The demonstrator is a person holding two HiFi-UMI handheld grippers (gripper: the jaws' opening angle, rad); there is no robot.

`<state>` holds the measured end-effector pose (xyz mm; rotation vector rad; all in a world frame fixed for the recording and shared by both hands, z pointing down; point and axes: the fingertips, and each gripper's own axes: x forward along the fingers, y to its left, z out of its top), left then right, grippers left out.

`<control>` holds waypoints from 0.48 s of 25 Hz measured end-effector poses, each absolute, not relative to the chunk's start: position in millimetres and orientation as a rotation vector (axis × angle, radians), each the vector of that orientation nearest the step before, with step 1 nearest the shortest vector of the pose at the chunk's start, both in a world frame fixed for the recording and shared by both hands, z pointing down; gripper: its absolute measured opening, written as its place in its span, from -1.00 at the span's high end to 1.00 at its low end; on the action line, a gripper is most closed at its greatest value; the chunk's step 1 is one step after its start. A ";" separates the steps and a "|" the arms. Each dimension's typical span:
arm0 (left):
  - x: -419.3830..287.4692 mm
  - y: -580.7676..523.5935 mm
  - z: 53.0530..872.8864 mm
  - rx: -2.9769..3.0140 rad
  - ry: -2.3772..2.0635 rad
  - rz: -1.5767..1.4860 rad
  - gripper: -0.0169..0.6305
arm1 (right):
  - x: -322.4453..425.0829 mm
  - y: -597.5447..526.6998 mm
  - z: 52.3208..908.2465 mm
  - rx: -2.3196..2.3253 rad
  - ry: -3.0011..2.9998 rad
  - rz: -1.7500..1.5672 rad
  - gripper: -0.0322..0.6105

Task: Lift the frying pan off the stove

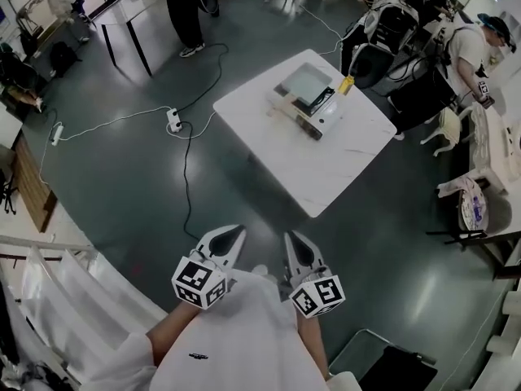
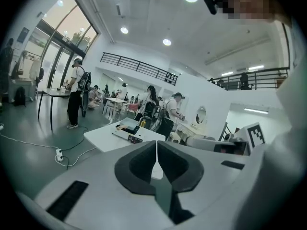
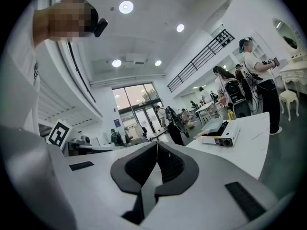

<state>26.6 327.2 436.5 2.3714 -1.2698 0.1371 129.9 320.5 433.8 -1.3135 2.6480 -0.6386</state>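
Grey floor (image 1: 122, 186) w/ a white tabletop (image 1: 326, 169) standing mid-room, well apart from the person. On it sits a white stove (image 1: 321, 114) w/ the square frying pan (image 1: 305, 82) resting on top & a yellow bottle (image 1: 346, 85) just beside the stove's far side. Left tongs (image 1: 234, 236) & right tongs (image 1: 291, 241) are held side by side close to the person's body, over the floor, both fully closed w/ nothing between them and nowhere near the pan; a power strip (image 1: 173, 120) w/ cable lies on the floor left of the tabletop.
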 end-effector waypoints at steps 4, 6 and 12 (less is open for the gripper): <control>39.4 324.3 437.9 2.354 -1.304 0.117 0.92 | 141.2 313.4 437.2 -1.278 2.650 -0.642 0.90; 43.0 319.3 435.6 2.347 -1.317 0.116 0.92 | 142.5 305.7 434.9 -1.255 2.660 -0.644 0.90; 37.5 285.8 435.1 2.325 -1.343 0.114 0.92 | 135.6 263.0 434.7 -1.227 2.693 -0.656 0.90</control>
